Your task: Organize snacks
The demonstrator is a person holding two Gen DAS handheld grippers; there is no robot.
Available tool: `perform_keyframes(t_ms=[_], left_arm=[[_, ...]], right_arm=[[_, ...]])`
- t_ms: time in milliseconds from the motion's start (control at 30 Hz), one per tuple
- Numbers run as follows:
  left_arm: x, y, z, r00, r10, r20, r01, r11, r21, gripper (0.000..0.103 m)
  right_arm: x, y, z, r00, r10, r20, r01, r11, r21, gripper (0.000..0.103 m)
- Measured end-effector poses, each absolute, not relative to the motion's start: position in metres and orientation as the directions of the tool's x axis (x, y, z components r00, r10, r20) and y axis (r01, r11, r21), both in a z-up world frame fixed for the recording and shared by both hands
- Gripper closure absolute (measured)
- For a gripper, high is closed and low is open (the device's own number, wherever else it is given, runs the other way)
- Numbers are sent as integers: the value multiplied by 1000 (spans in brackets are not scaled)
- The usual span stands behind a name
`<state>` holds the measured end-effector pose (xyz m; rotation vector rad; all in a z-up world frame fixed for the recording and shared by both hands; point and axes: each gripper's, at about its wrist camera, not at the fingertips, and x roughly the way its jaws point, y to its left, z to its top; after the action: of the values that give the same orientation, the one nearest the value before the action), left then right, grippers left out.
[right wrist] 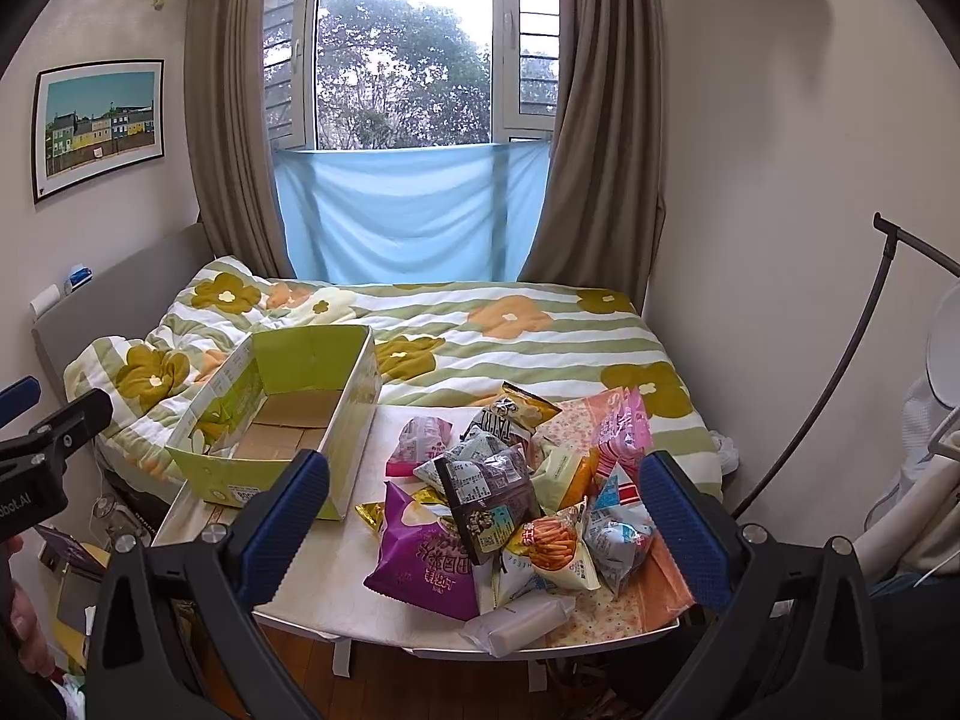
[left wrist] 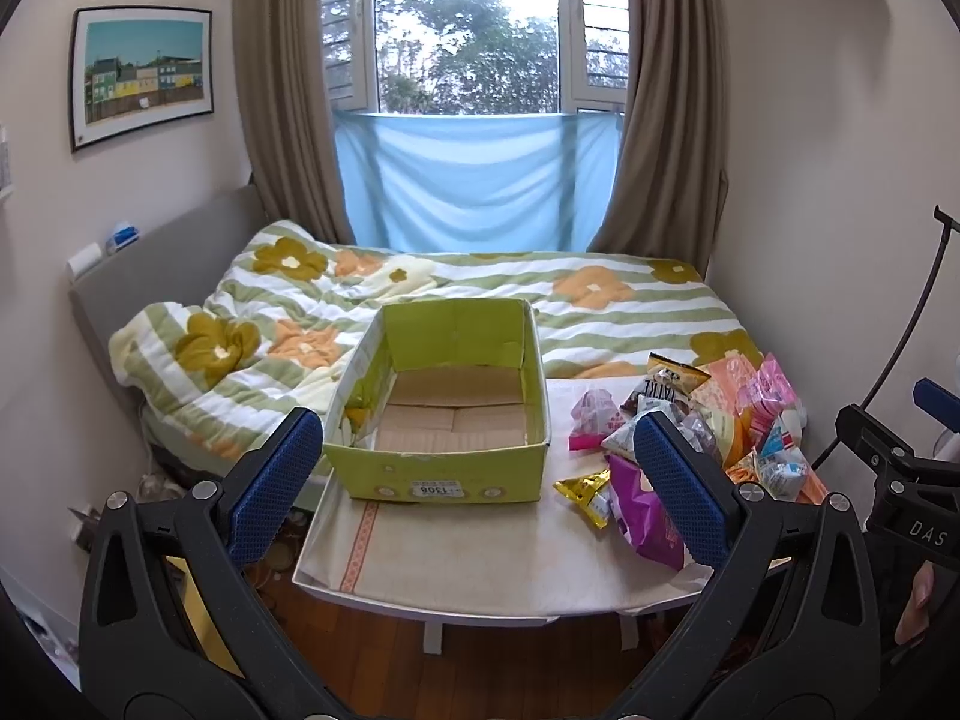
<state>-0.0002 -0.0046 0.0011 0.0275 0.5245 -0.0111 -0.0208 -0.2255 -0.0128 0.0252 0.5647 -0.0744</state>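
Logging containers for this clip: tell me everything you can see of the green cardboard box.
The green cardboard box is an open-topped carton, lime green outside with pale printed dots and a white label on its near wall. Its inside floor is bare brown cardboard flaps; nothing lies in it. One edge looks torn. It stands upright on the left part of the cloth-covered table, apart from the snack pile. No claw touches it.
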Motion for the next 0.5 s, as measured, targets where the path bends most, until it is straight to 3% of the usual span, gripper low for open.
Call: perform_keyframes(t_ms=[500], left_arm=[[0, -5, 1, 865, -2, -502, 17, 1000, 25, 0]], right_arm=[[-22, -227, -12, 841, -63, -538, 81, 997, 8, 0]])
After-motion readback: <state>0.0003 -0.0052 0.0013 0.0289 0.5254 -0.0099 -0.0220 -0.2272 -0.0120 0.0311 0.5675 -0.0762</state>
